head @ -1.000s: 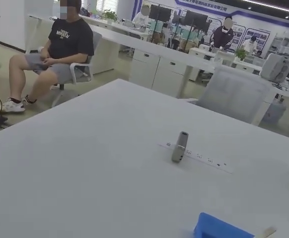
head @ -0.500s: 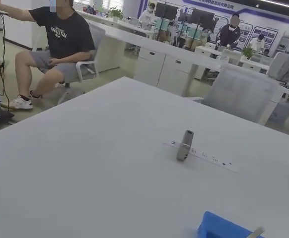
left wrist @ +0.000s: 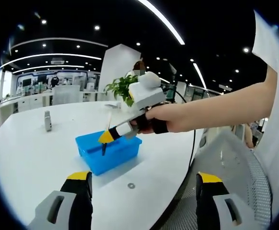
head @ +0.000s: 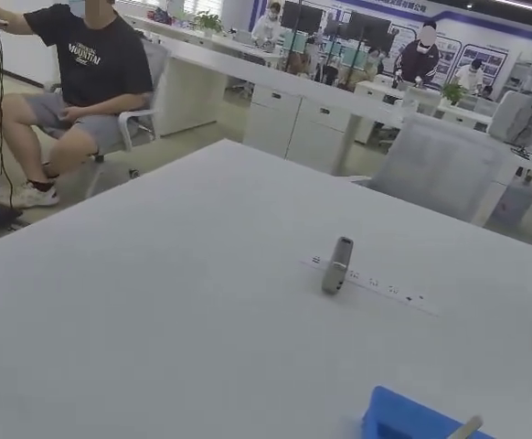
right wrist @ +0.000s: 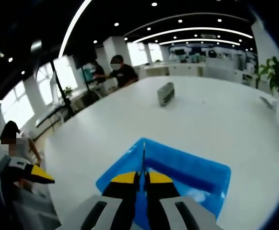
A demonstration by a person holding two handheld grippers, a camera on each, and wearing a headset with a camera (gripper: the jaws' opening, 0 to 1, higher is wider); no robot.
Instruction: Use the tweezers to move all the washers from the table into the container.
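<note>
We count one blue container (left wrist: 108,152); one washer (left wrist: 131,185) on the table (left wrist: 34,153), at the container's five o'clock; one pair of tweezers (right wrist: 143,155); one grey cylinder (head: 336,265); two grippers, left gripper (left wrist: 144,179) and right gripper (right wrist: 143,179).

The container (right wrist: 187,172) is bright blue on a plain white bench (head: 156,302). The left gripper (left wrist: 144,176) and right gripper (right wrist: 143,177) have black fingers (left wrist: 82,201) tipped yellow.

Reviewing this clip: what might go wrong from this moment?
The small metal washer lies near the white table's edge; a nudge from the thin tweezers could push it off. The head view barely catches the blue plastic container, so the pick may be poorly watched.
</note>
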